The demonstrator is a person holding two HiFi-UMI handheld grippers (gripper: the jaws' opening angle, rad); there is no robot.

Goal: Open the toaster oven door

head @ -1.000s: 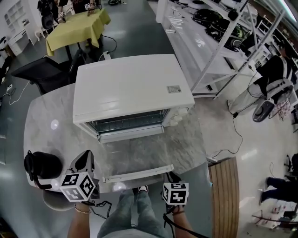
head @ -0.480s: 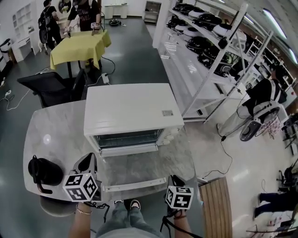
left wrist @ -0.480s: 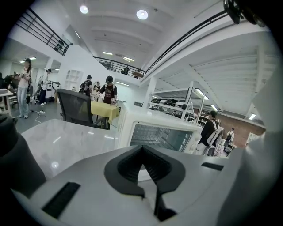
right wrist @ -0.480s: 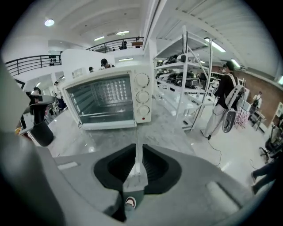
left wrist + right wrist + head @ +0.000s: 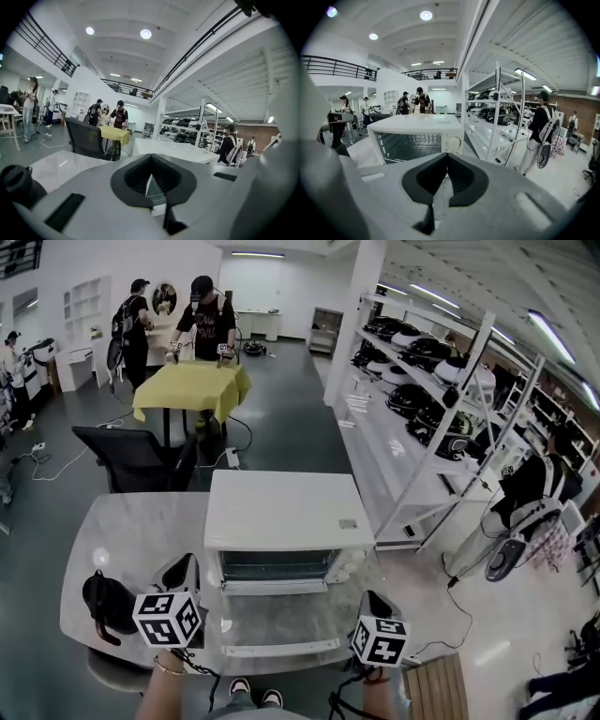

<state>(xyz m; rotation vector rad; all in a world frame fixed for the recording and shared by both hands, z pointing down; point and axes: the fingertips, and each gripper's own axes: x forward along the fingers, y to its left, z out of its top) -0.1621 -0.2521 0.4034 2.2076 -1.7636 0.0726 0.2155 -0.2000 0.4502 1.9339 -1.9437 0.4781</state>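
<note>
In the head view the toaster oven [image 5: 281,507] stands in the middle of the tabletop [image 5: 141,526]. Its door [image 5: 278,626] already lies down flat. The door's long axis runs left to right in the lower middle, between the left tongs [image 5: 183,565] and the right tongs [image 5: 373,597], and both seem about equally near.

In the left gripper view the left tongs [image 5: 151,158] are pressed together and empty, with the toaster oven [image 5: 173,151] just behind the tips.

In the right gripper view the right tongs [image 5: 447,155] are also pressed together and empty. The open toaster oven [image 5: 415,138] is at left centre.

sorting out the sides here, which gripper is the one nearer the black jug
The left gripper, close beside the black jug. The right gripper sits on the other side of the open oven door, far from it.
</note>
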